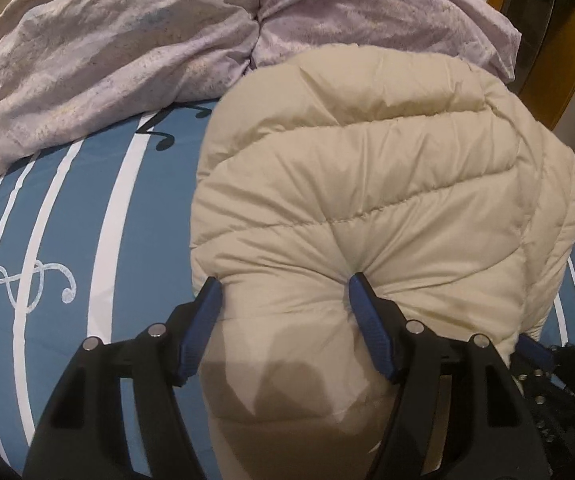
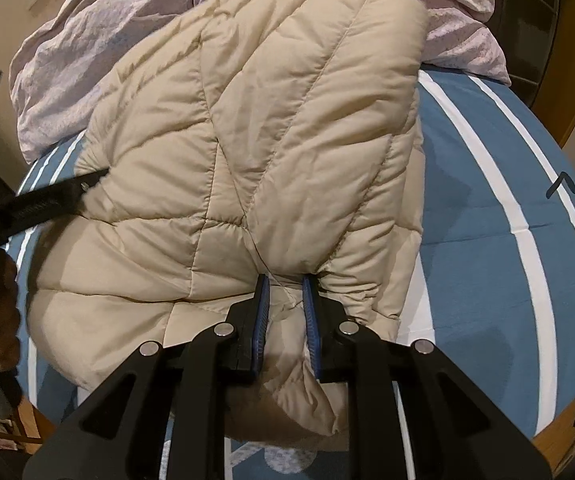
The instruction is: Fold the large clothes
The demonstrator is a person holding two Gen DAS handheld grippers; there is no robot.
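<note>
A cream quilted puffer jacket [image 1: 367, 184] lies folded on the blue striped bed. My left gripper [image 1: 283, 288] is wide and pressed into the jacket's near edge, with a thick fold of padding bulging between its blue fingers [image 1: 207, 308]. In the right wrist view the jacket [image 2: 247, 140] fills the middle. My right gripper [image 2: 285, 292] is nearly closed, pinching a bunched fold at the jacket's near edge. The left gripper's black finger [image 2: 59, 192] shows at the jacket's left side.
A crumpled lilac duvet [image 1: 127, 52] lies at the far end of the bed, touching the jacket's far edge. The blue sheet with white stripes [image 1: 67, 260] is bare to the left and to the right [image 2: 507, 200]. Wooden furniture [image 1: 559, 60] stands at the far right.
</note>
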